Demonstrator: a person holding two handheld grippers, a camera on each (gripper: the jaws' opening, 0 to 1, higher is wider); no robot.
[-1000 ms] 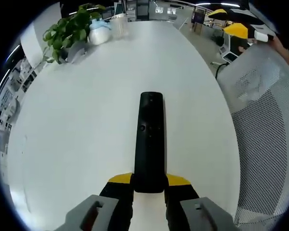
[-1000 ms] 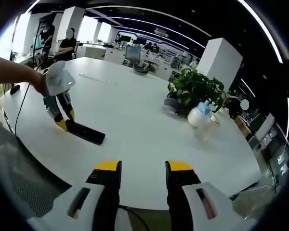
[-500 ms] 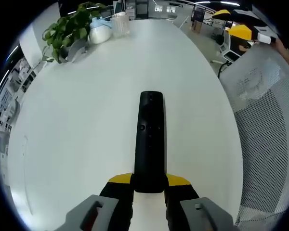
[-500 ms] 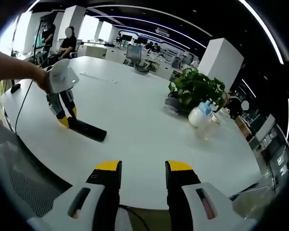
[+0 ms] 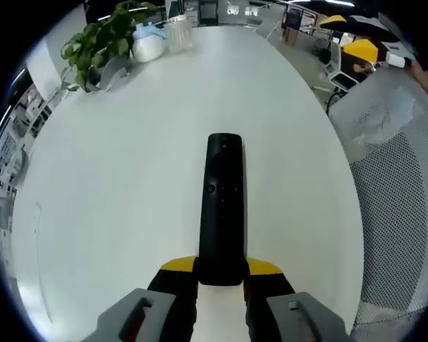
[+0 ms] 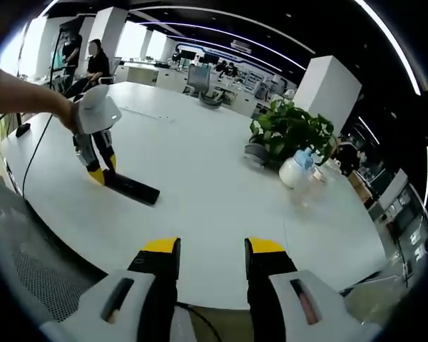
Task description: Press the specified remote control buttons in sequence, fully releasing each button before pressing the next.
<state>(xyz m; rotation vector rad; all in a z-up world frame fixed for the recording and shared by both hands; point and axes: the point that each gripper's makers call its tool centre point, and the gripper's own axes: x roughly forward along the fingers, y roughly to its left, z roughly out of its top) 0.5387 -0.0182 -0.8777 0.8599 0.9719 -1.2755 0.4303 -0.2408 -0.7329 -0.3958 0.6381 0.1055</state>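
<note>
Left gripper (image 5: 221, 274), bottom centre of its view: jaws clamped on near end of black remote (image 5: 222, 206), that end hidden between them; buttons too small to read. Right gripper (image 6: 212, 249) hung parted, holding nothing, over white table (image 6: 221, 178); remote lay mid-left there. Plant (image 6: 289, 128) and bottle (image 6: 294, 169) beyond, upper right.

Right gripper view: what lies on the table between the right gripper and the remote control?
Nothing: in the right gripper view, bare white table separates the right gripper from the remote control, which the left gripper holds.
</note>
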